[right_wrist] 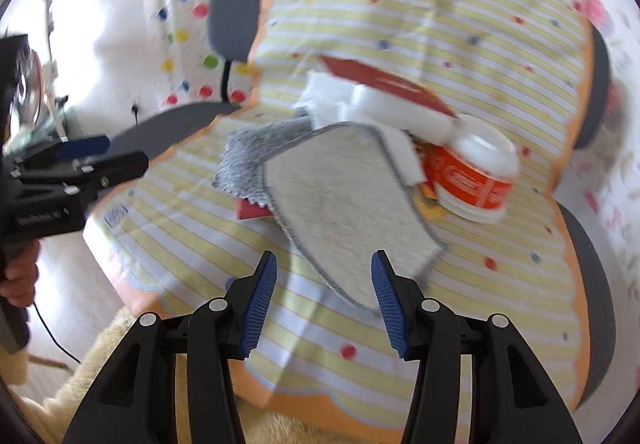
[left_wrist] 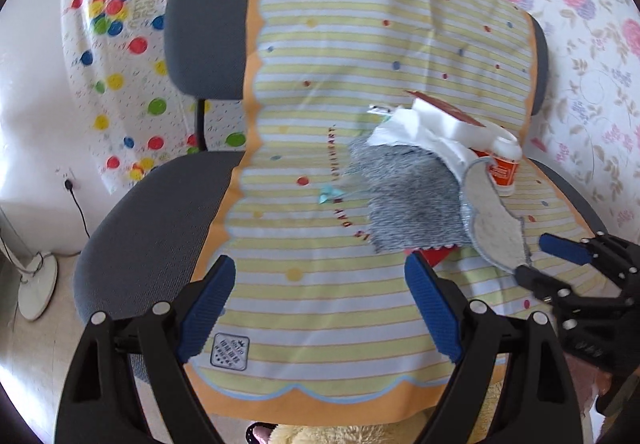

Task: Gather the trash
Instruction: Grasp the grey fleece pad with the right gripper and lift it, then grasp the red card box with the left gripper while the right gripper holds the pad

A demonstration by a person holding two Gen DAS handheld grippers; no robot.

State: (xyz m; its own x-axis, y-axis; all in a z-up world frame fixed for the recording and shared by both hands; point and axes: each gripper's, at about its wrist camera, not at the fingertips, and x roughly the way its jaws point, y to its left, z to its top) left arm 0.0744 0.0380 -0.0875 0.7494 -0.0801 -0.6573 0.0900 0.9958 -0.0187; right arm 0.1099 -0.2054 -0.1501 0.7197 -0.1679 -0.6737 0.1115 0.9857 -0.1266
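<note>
A pile of trash lies on a striped cloth [left_wrist: 320,284] over a grey office chair [left_wrist: 160,211]. It holds a grey fuzzy fabric swatch [left_wrist: 408,195], a beige swatch [left_wrist: 496,219] [right_wrist: 348,203], white tissue and foam [left_wrist: 436,131] [right_wrist: 384,103], a red card [right_wrist: 384,83] and an orange-labelled white bottle [left_wrist: 506,163] [right_wrist: 476,171] on its side. My left gripper [left_wrist: 320,308] is open and empty, short of the pile. My right gripper [right_wrist: 324,296] is open, its jaws on either side of the beige swatch's near corner; it shows in the left view [left_wrist: 536,264].
A balloon-print sheet [left_wrist: 120,23] and floral sheet [left_wrist: 592,43] hang behind the chair. A white fan base [left_wrist: 36,292] and a black cable [left_wrist: 80,211] are on the floor at left. A cream plush [right_wrist: 120,332] lies below the chair's front edge.
</note>
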